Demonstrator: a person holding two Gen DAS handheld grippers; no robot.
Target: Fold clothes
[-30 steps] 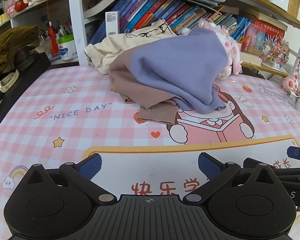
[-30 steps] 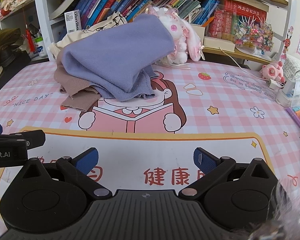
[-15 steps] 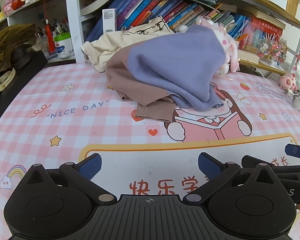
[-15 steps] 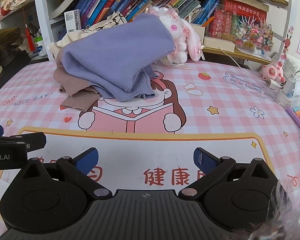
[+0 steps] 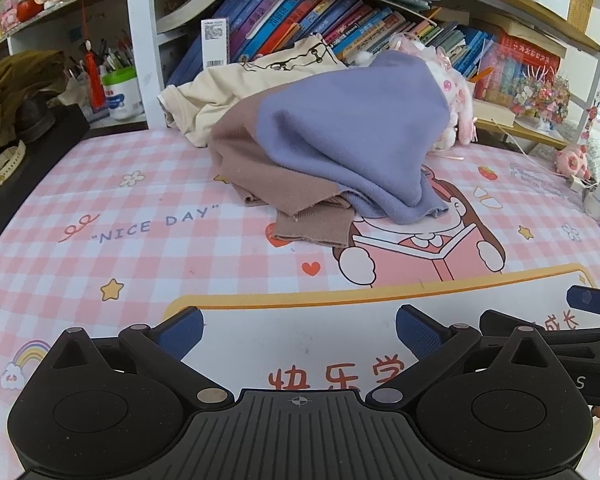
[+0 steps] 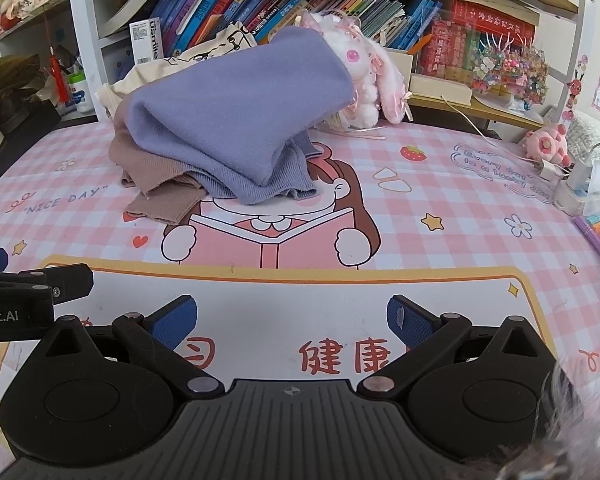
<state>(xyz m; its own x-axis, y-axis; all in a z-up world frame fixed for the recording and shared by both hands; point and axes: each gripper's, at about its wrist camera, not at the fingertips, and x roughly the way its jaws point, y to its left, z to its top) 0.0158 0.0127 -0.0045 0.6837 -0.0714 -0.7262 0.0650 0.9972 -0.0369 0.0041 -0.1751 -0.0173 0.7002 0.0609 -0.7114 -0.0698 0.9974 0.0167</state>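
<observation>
- Left gripper: jaws spread wide, nothing between them. It hovers low over the white panel of the bench mat, near edge, with blue pads on both fingers.
- Right gripper: likewise wide apart and empty, over the same white panel beside the red printed characters. Its finger shows at the right edge of the left wrist view; the left gripper's body shows at the left edge of the right wrist view. The two sit side by side, close together.
- Bench: covered by a pink-and-white checked mat with "NICE DAY" lettering and a cartoon of a girl reading a book.
- Clothes pile: heaped at the far side of the bench, well apart from both grippers, unfolded.
  - Purple sweater on top, draped in a mound, its ribbed hem lying over the cartoon girl's head.
  - Brown knit garment beneath it, ribbed cuff sticking out towards the grippers and lying flat on the mat.
  - Cream garment with a dark line drawing behind, bunched against the bookshelf.
- Pink-and-white plush rabbit: partly under the far right edge of the purple sweater.
- Bookshelf behind the pile, packed with leaning books.
- Small pink plush and white cable at the far right of the bench.
</observation>
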